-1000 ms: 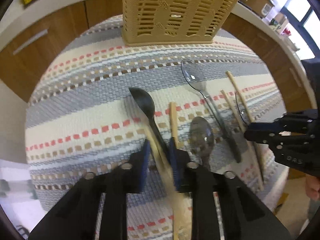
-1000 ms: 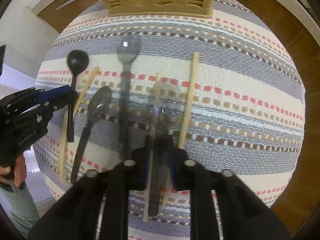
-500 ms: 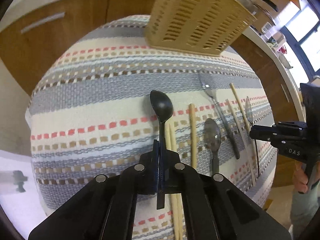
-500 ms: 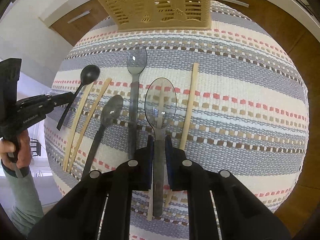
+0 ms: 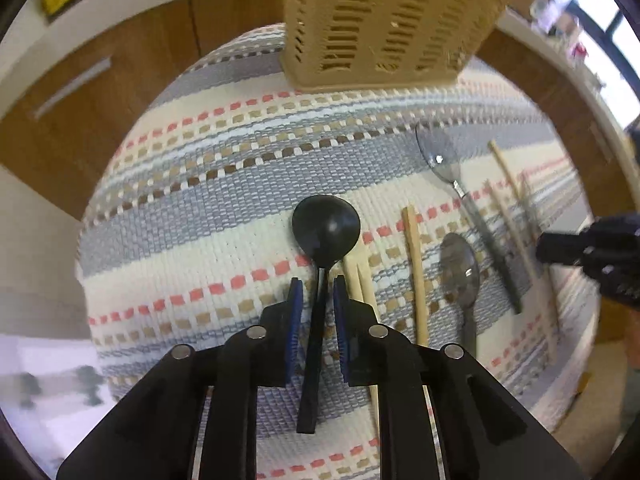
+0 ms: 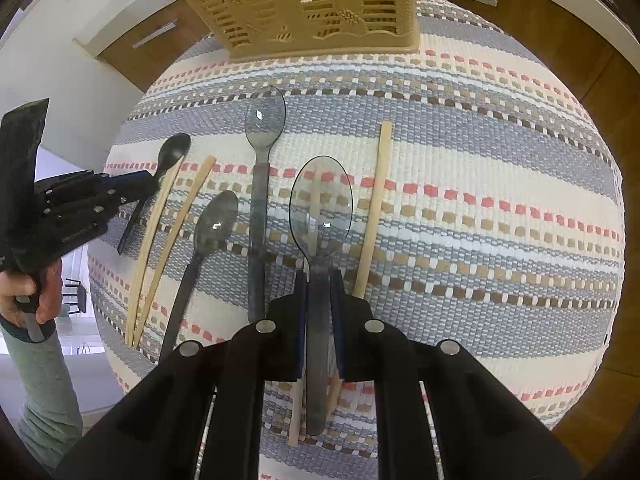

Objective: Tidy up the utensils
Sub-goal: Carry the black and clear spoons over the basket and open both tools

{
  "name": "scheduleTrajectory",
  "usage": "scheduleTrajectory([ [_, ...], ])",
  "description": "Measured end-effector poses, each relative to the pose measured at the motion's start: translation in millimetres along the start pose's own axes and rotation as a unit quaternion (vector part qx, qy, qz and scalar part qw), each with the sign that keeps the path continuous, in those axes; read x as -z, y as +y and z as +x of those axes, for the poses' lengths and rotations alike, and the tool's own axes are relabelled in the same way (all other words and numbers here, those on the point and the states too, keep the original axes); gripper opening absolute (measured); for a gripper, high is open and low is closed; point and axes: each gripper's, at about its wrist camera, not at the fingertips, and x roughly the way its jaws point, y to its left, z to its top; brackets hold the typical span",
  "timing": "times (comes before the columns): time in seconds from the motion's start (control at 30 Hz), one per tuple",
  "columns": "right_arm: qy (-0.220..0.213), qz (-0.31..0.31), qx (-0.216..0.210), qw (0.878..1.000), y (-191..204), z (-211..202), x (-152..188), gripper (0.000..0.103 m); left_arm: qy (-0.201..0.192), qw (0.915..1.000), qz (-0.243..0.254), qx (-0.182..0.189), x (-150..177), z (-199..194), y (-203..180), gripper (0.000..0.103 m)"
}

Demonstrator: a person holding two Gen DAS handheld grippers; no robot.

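The left gripper (image 5: 314, 304) is clamped on the thin handle of a black spoon (image 5: 325, 230), whose round bowl sticks out past the blue pads toward 12 o'clock; the jaws had just been closing, with that handle between them. From the right wrist camera the same gripper (image 6: 154, 182) shows at 9 o'clock, a hand (image 6: 28, 294) around its grip, the black spoon (image 6: 173, 151) lifted at a slant above the mat. The right gripper (image 6: 319, 292) is closed on the handle of a clear spoon (image 6: 321, 208), bowl pointing to 12 o'clock and raised over the striped woven mat (image 6: 500, 208). Through the clear bowl a chopstick on the mat shows faintly. Lying on the mat are a grey spoon (image 6: 216, 226) at 9 o'clock from the clear one, a long clear-bowled spoon (image 6: 264, 120) between them and further toward 12, a pair of chopsticks (image 6: 168, 232) near the mat's 9 o'clock edge, and a single chopstick (image 6: 374, 208) just beside the held spoon at 3 o'clock. A tan slatted basket (image 6: 312, 4) stands at the mat's 12 o'clock edge, well apart from both held spoons.
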Motion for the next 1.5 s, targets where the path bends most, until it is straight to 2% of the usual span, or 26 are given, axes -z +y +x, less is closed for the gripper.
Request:
scheduleTrajectory([
  [0.07,-0.012,-0.006,-0.006,1.000,0,-5,-1,0.010,-0.006,0.9994,0.017,-0.030,0,0,-10,0.004],
  [0.1,-0.018,-0.011,-0.007,1.000,1,-9,-2,0.010,-0.011,0.9993,0.014,-0.032,-2,0,-13,0.004],
  [0.17,-0.035,-0.020,-0.011,0.999,3,-18,-1,0.010,-0.045,0.9989,-0.007,-0.008,-3,-11,-11,0.004],
  [0.2,-0.047,-0.026,-0.015,0.998,6,-24,-1,0.010,-0.071,0.9971,-0.022,0.016,-4,-22,-8,0.004],
  [0.27,-0.075,-0.041,-0.019,0.996,11,-41,-1,0.010,-0.110,0.9922,-0.039,0.043,-7,-42,-5,0.004],
  [0.3,-0.087,-0.045,-0.021,0.995,13,-48,-2,0.010,-0.143,0.9872,-0.044,0.057,-11,-59,-5,0.004],
  [0.37,-0.124,-0.056,-0.030,0.990,16,-70,-7,0.010,-0.180,0.9801,-0.049,0.069,-15,-80,-6,0.004],
  [0.47,-0.182,-0.064,-0.035,0.981,17,-103,-17,0.010,-0.247,0.9644,-0.052,0.079,-28,-116,-12,0.004],
  [0.63,-0.280,-0.071,-0.022,0.957,17,-150,-47,0.010,-0.347,0.9310,-0.063,0.094,-56,-159,-17,0.004],
  [0.77,-0.353,-0.059,-0.016,0.934,9,-179,-76,0.010,-0.403,0.9076,-0.069,0.095,-80,-172,-19,0.004],
  [0.8,-0.369,-0.056,-0.010,0.928,6,-184,-82,0.010,-0.418,0.9005,-0.073,0.095,-89,-173,-17,0.004],
  [0.9,-0.420,-0.054,0.021,0.906,4,-195,-101,0.010,-0.444,0.8871,-0.079,0.101,-108,-170,-14,0.005],
  [0.97,-0.451,-0.054,0.042,0.890,1,-197,-115,0.010,-0.454,0.8815,-0.081,0.104,-123,-165,-9,0.005],
  [1.07,-0.471,-0.048,0.051,0.879,-6,-192,-134,0.010,-0.466,0.8745,-0.086,0.103,-140,-152,0,0.005],
  [1.2,-0.495,-0.038,0.070,0.865,-17,-169,-150,0.010,-0.474,0.8707,-0.090,0.097,-149,-131,6,0.005],
  [1.4,-0.500,-0.034,0.059,0.863,-21,-145,-162,0.010,-0.477,0.8706,-0.088,0.083,-156,-106,9,0.005],
  [1.5,-0.496,-0.042,0.081,0.864,-16,-131,-166,0.010,-0.473,0.8724,-0.088,0.085,-156,-97,11,0.005],
])
